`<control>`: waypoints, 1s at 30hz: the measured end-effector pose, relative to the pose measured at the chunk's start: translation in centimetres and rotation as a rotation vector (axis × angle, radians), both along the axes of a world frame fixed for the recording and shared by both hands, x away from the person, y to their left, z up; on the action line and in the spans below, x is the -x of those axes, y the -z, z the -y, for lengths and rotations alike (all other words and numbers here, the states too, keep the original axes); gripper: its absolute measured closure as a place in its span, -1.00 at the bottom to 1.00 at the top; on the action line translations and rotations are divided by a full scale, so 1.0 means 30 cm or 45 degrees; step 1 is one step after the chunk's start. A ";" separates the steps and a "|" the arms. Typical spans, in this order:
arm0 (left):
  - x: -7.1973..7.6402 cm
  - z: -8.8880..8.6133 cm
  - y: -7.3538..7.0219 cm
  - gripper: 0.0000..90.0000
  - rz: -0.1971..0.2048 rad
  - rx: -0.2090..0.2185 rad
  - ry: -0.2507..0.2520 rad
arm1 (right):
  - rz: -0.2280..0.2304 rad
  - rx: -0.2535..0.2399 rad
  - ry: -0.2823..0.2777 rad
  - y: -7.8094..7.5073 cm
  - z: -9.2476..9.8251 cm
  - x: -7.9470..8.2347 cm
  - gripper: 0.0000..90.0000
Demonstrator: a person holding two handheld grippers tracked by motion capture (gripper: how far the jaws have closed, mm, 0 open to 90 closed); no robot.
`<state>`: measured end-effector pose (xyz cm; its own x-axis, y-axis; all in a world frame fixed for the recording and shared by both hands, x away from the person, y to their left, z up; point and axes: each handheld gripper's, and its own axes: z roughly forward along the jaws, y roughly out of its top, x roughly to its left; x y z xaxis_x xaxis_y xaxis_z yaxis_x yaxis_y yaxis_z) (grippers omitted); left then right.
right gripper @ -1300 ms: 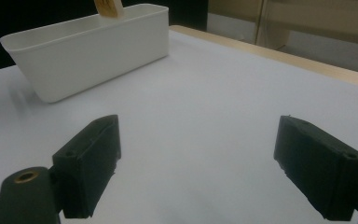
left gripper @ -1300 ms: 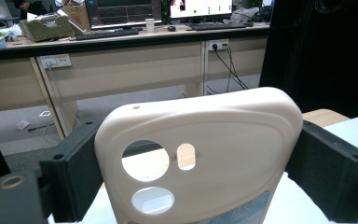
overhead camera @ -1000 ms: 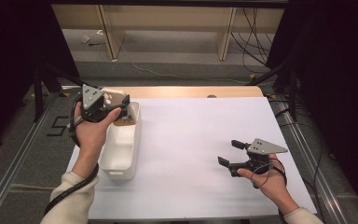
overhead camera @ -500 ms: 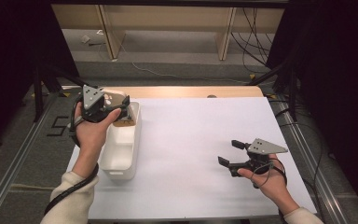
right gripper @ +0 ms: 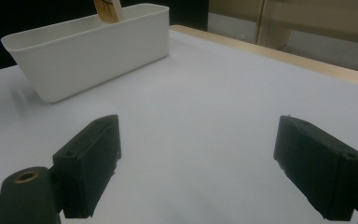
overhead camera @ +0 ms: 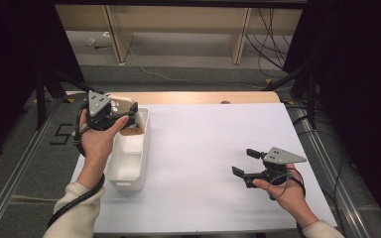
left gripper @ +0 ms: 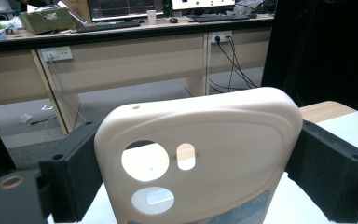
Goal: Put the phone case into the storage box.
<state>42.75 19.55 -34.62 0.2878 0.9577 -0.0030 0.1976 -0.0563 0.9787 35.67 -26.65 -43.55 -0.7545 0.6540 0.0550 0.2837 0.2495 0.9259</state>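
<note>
Open right gripper over a bare white tabletop, white bin beyond.

The right gripper's two black jaws rise from the bottom edge and stand wide apart, with nothing between them but the white table surface. At upper left sits a white rectangular plastic bin, well apart from the jaws, its long side turned toward the camera. The lower end of a tan, flat object hangs above the bin's far rim; what it is cannot be told here. A light wooden table edge borders the white surface at upper right, with pale furniture blurred behind it.
</note>
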 end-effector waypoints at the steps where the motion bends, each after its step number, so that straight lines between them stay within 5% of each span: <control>1: 0.000 0.000 0.000 -0.76 -0.001 -0.001 0.000 | -0.001 0.001 -0.001 0.000 0.000 0.000 -0.65; 30: -0.013 -0.003 0.025 -0.76 -0.035 -0.013 -0.006 | -0.007 -0.005 -0.005 0.001 -0.002 -0.001 -0.65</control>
